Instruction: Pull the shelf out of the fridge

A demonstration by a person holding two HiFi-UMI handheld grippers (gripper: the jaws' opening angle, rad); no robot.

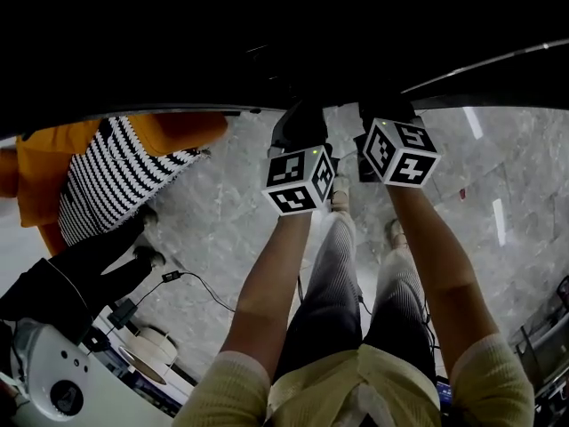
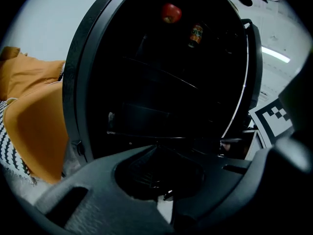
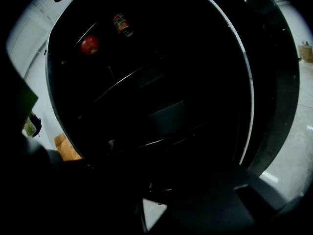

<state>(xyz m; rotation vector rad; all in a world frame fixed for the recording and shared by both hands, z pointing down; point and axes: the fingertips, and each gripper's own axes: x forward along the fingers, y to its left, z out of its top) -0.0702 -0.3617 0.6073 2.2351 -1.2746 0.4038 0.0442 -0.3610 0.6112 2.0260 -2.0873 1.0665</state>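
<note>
- The step in hand, as I judge it, is the pull itself: the grip is taken on the shelf point(image 2: 195, 139), which sits inside the fridge point(image 2: 80, 82), not yet clear of it.
- In the left gripper view the shelf's thin front edge runs as a pale line across the middle of the frame, low in the dark cabinet.
- My left gripper point(image 2: 157, 147) has its jaws together, and their tips meet right on that front edge, so they appear clamped on it.
- My right gripper point(image 3: 146, 153) also has its jaws together. Its view is too dark to show whether the shelf edge is pinched between them.
- Next move, in my judgement: draw both grippers back together, keeping the shelf level so that it does not jam in its side rails.
- A red apple point(image 2: 171, 12) and an orange-labelled can point(image 2: 196, 35) sit higher up, at the top centre of the left gripper view, apart from this shelf.
- In the head view both sets of jaws vanish into the black fridge at the top of the frame. Only the marker cubes and my forearms show.
- The shelf's side rails and rear edge cannot be made out.
</note>
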